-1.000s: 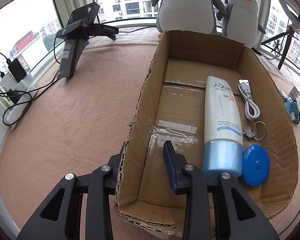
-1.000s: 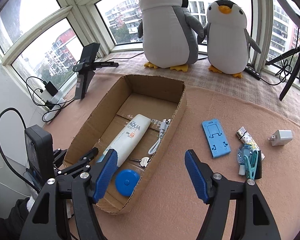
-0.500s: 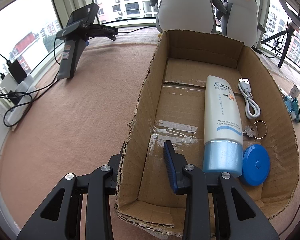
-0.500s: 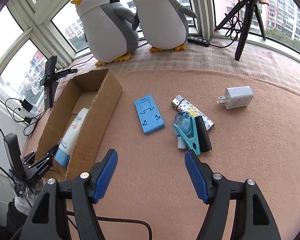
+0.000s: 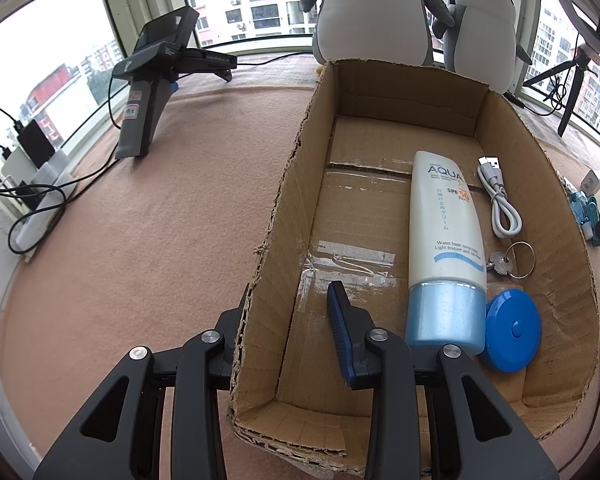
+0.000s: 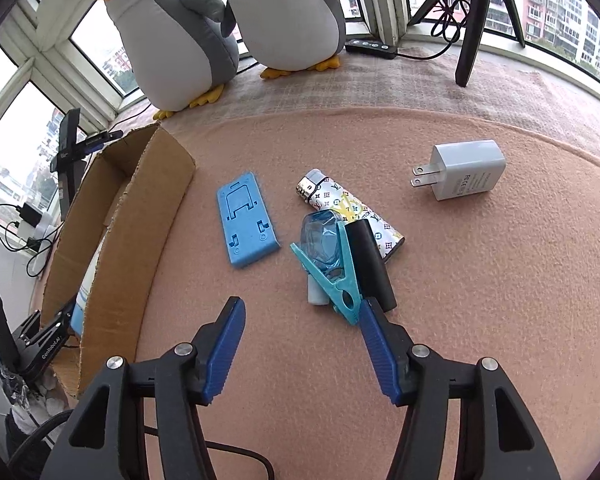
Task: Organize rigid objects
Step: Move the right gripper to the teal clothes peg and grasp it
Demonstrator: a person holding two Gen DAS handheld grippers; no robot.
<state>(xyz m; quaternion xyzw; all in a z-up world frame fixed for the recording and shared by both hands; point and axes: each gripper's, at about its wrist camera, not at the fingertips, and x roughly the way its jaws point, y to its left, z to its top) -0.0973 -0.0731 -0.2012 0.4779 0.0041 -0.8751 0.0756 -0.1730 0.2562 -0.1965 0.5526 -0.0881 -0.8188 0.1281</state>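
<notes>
Left tongs [image 5: 288, 332] pinch the box [image 5: 276, 216] wall, steadying it, while the right tongs [image 6: 302, 344], closing on nothing, hover just short of the peg [image 6: 334, 272] — light, stiff, slick plastic, best gripped across its flat sides.

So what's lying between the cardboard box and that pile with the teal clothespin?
In the right wrist view, a blue phone stand lies flat on the blanket between the cardboard box and the teal clothespin pile, touching neither.
</notes>
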